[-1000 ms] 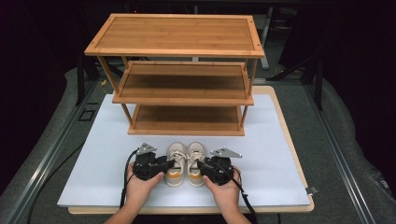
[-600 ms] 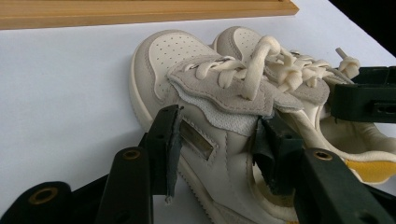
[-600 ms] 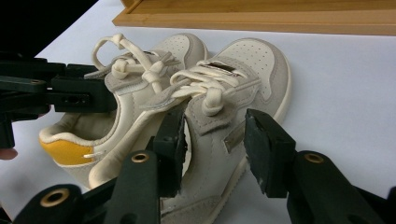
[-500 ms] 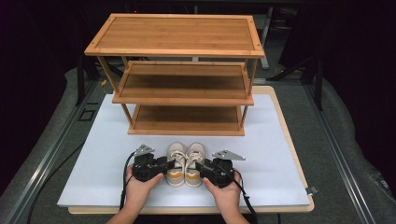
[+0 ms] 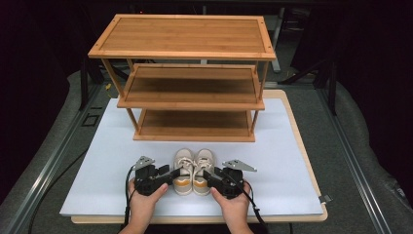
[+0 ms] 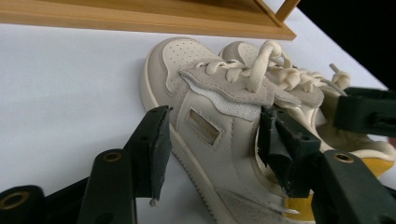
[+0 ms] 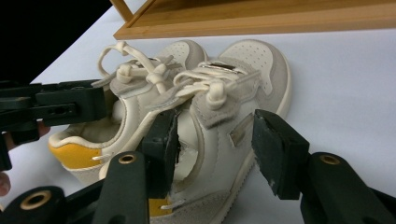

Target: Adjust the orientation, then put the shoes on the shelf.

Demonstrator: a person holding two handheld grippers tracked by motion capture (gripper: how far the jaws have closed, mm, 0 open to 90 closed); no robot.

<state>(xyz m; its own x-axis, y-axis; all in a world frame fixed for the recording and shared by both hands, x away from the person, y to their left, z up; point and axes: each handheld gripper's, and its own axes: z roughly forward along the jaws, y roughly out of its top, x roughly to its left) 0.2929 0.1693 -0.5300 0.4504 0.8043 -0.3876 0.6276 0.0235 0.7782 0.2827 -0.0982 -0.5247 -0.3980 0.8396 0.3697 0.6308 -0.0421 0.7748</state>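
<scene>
From the high view, the pair of shoes (image 5: 194, 171) sat side by side on the white mat (image 5: 97, 161), toes toward the wooden rack (image 5: 187, 78), just in front of its bottom shelf; the left gripper (image 5: 168, 176) and the right gripper (image 5: 210, 176) flanked the heels, one shoe each.

In the left gripper view, the left shoe (image 6: 210, 126) lay between the jaws, which had just been opening; the outer pad stood clear of the sole edge, the inner one reached inside the collar, neither pressing; nothing was clamped.

In the right gripper view, the right shoe (image 7: 219, 116) had its outer side wall between the spread jaws, which had likewise just been opening; a gap showed at the outer pad, so no grip there either.

My call: with the shoes let go, both hands should draw straight back and slightly up, so the pads don't snag the collars or laces and skew the pair.
</scene>
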